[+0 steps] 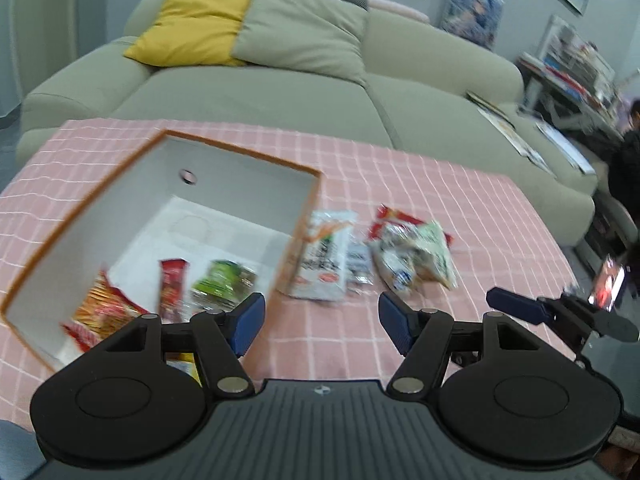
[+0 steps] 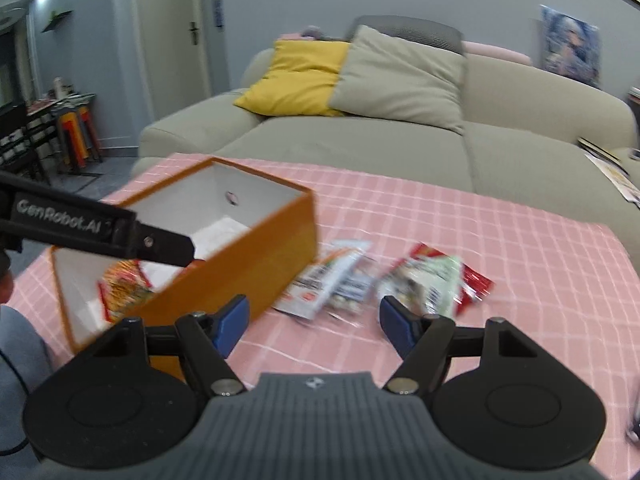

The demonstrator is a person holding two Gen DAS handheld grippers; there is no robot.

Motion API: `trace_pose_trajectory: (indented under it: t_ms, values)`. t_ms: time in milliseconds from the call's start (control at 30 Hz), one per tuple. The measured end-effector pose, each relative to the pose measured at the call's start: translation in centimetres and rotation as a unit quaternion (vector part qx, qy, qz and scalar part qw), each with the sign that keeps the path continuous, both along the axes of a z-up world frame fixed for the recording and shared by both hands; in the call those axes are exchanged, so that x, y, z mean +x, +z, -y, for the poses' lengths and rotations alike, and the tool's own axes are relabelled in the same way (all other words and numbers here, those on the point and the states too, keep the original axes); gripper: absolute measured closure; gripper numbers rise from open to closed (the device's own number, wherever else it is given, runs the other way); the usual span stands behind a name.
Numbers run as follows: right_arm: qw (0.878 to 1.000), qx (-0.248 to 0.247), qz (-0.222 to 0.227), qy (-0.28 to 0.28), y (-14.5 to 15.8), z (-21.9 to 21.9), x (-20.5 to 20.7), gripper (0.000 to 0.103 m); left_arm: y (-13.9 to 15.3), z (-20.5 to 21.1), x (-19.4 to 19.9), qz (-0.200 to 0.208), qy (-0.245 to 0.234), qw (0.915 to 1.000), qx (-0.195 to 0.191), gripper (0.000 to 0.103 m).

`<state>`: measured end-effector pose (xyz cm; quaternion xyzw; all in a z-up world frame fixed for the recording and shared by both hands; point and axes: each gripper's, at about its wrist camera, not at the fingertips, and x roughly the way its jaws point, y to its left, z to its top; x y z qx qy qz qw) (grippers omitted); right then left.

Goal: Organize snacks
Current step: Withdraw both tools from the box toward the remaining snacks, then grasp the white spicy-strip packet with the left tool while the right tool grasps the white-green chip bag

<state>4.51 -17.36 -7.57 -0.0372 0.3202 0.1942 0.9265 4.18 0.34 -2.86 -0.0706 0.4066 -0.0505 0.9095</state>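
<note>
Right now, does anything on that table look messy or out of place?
Yes: several crinkly snack packets lie in a loose, overlapping heap on the pink checked tablecloth, outside the orange cardboard box that already holds others.

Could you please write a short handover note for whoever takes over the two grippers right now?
Left gripper: open, empty, held over the near right corner of the orange box.
Right gripper: open, empty, over the pink checked tablecloth, in front of the loose snacks.
Done: three packets lie in the box: an orange-red one, a dark red bar and a green one.
Left: a white packet leaning on the box's outer right wall, a small packet beside it, and a pale green bag lying over a red packet. All go in the box.
</note>
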Motion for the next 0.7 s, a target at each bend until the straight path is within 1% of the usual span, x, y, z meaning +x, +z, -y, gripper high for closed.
trace_pose_trajectory:
  t_ms: [67, 200, 333, 433, 533, 667, 700]
  values:
    - [1.0, -0.01, -0.005, -0.013, -0.7, 1.0, 0.2, 0.039, -0.7, 1.4, 0.3, -0.007, -0.012, 0.9999, 0.006, 0.027]
    - [0.999, -0.021, -0.014, -0.038, -1.8, 2.8, 0.8, 0.042, -2.0, 3.2, 1.4, -0.019, -0.034, 0.9992, 0.01, 0.027]
    - [0.998, -0.028, -0.018, -0.051, -2.7, 3.9, 1.6, 0.045, -3.0, 4.7, 2.2, -0.022, -0.051, 0.9983, 0.019, 0.027]
    - [0.998, -0.039, -0.015, -0.05, -3.1, 4.1, 2.7, 0.046, -3.8, 5.3, 3.1, -0.023, -0.052, 0.9976, 0.041, 0.027]
    - [0.998, -0.047, -0.014, -0.048, -3.5, 4.1, 4.0, 0.047, -4.7, 5.7, 4.3, -0.023, -0.052, 0.9957, 0.073, 0.03]
    - [0.997, -0.06, -0.022, -0.049, -4.4, 3.8, 5.9, 0.056, -5.9, 6.4, 5.7, -0.024, -0.054, 0.9928, 0.104, 0.033]
    - [0.996, -0.063, -0.026, -0.049, -4.6, 3.8, 6.3, 0.056, -6.2, 6.6, 6.0, -0.025, -0.055, 0.9922, 0.109, 0.034]
